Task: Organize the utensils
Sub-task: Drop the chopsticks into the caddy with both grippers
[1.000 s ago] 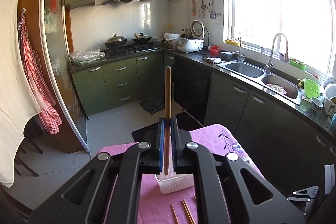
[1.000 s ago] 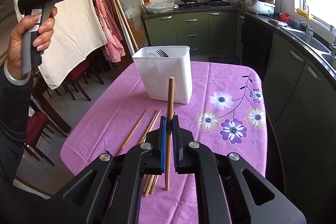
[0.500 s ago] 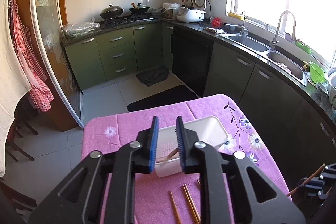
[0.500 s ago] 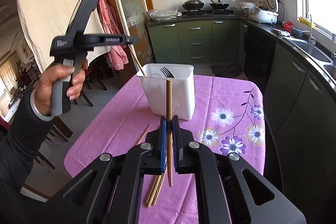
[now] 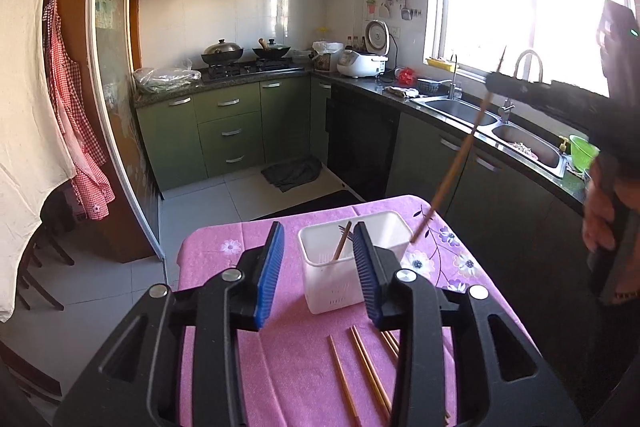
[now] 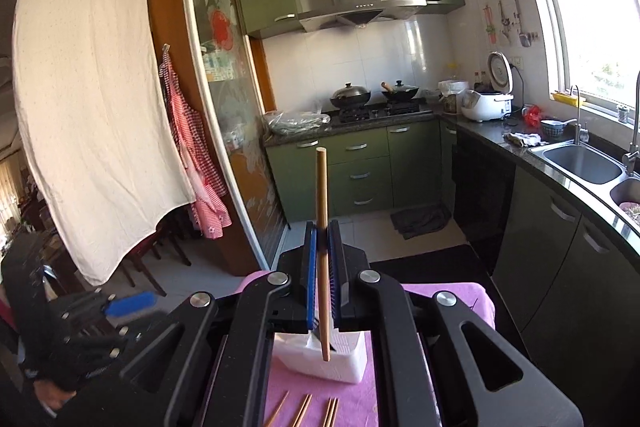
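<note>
Left gripper (image 5: 318,269): jaws opening, nothing between the pads now. A second ago clenched on a wooden chopstick held upright; half a second ago already parted above the white utensil holder (image 5: 352,263). That dropped chopstick (image 5: 342,246) now leaning inside the holder, next to what looks like a dark fork, partly hidden by the pad. Reads as one left-hand delivery finished, hand free for the next pick.

Right gripper (image 6: 322,269): clenched on a second chopstick (image 6: 321,211), roughly upright between the blue pads, lower tip showing just in front of the holder (image 6: 344,363) in the right wrist view. Was low over the loose pile a second ago; now lifted clear of the bench and carried toward the holder. From the left wrist view, same chopstick (image 5: 456,167) slanting down from the right, tip close to the holder's right rim, not yet inside as far as can be told.

Loose chopsticks (image 5: 360,367) on the pink flowered tablecloth (image 5: 288,359), near side of the holder, several left, lying roughly parallel; exact count unclear behind the gripper body.

Judgement: task partway. Next likely step: right hand lining tip over the opening and releasing; left hand heading down to the pile. Risk: tip catching the rim and chopstick falling outside, or tipping the light holder.
</note>
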Available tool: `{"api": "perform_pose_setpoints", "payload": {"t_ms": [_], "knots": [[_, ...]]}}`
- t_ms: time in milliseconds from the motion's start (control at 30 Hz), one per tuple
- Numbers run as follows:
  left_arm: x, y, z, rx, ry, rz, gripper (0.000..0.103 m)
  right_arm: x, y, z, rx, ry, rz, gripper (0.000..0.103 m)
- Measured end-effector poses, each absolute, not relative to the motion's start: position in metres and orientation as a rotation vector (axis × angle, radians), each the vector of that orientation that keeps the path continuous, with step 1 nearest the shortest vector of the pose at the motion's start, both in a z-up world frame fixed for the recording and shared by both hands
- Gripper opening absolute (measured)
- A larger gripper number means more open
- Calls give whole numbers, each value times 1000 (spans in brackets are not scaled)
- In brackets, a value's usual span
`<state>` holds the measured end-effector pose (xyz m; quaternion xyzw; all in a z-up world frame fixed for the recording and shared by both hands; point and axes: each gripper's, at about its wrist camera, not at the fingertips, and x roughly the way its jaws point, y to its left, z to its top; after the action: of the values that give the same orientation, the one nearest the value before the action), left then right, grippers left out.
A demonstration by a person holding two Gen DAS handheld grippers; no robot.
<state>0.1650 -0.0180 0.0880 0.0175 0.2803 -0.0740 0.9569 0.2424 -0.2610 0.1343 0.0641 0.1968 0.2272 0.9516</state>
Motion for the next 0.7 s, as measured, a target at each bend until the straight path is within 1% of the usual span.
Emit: {"api": "perform_pose_setpoints", "payload": {"t_ms": [100,200,333,400,533,700], "knots": [[150,-12,80,36,590,-158,34,271,-245,122,117,437,418,7],[140,-6,70,29,616,-161,34,294,-231,95,86,497,389,7],[134,-1,57,19,658,-168,34,307,-218,61,49,573,394,7],[134,-1,53,13,676,-172,34,308,-214,53,40,595,401,7],[134,-5,45,22,703,-175,34,290,-217,60,27,566,422,7],[134,-12,33,19,738,-192,35,238,-237,72,9,527,465,7]]}}
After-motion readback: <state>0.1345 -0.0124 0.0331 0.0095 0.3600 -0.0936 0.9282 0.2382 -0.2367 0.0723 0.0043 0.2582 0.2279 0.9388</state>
